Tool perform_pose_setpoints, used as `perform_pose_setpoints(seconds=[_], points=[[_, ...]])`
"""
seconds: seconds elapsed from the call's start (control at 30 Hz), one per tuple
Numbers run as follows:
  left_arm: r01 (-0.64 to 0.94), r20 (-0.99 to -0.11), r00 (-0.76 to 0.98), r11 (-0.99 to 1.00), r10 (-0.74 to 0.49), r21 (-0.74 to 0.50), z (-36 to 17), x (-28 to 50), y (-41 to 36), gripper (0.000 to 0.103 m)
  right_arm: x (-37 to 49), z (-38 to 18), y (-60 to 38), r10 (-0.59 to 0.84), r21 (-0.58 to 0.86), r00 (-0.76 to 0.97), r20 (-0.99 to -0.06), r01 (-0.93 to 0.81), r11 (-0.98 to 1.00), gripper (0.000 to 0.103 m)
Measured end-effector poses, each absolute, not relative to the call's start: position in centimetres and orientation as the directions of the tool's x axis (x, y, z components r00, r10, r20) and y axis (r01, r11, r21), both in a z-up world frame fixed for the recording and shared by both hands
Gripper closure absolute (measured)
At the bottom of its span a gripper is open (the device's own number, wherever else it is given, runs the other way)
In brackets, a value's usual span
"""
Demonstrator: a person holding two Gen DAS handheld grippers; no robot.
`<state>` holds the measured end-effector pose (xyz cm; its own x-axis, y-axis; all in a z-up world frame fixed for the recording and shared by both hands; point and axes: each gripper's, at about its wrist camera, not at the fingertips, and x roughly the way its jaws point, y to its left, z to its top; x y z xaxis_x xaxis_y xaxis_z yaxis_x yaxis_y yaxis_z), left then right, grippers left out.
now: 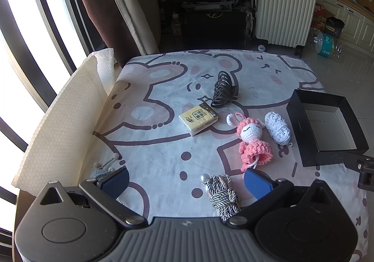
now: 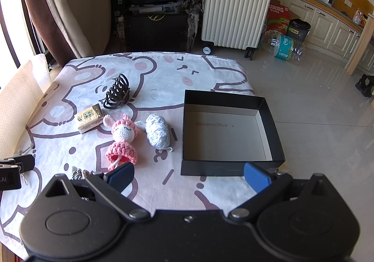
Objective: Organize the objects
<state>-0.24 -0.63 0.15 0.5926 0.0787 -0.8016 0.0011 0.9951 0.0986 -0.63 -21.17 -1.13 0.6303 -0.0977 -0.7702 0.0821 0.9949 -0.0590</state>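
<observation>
On the bear-print cloth lie a black hair claw (image 1: 223, 89) (image 2: 116, 95), a yellow tissue pack (image 1: 198, 118) (image 2: 89, 118), a pink crochet doll (image 1: 251, 139) (image 2: 122, 140), a white yarn ball (image 1: 278, 127) (image 2: 157, 131), a twisted cord bundle with a pearl (image 1: 222, 194) and a grey knitted toy (image 1: 101, 170). An open black box (image 1: 327, 156) (image 2: 224, 168) stands empty at the right edge. My left gripper (image 1: 185, 183) is open and empty, with the cord bundle between its fingers. My right gripper (image 2: 188, 176) is open and empty, near the box's front wall.
A white foam sheet (image 1: 58, 126) stands along the table's left edge by the window. Beyond the table are a white suitcase (image 2: 236, 7), dark cases (image 2: 156, 28), water bottles (image 2: 287, 47) on the tiled floor, and cabinets at the right.
</observation>
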Motion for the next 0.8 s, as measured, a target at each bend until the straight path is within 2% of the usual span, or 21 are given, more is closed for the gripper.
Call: perform_pose_setpoints(seconds=[0.8], points=[[0.002, -0.796, 0.600, 0.995, 0.079, 0.100, 0.09, -0.16, -0.93, 0.000, -0.56, -0.95, -21.04, -0.095, -0.057, 0.630, -0.771, 0.081, 0.995, 0.001]])
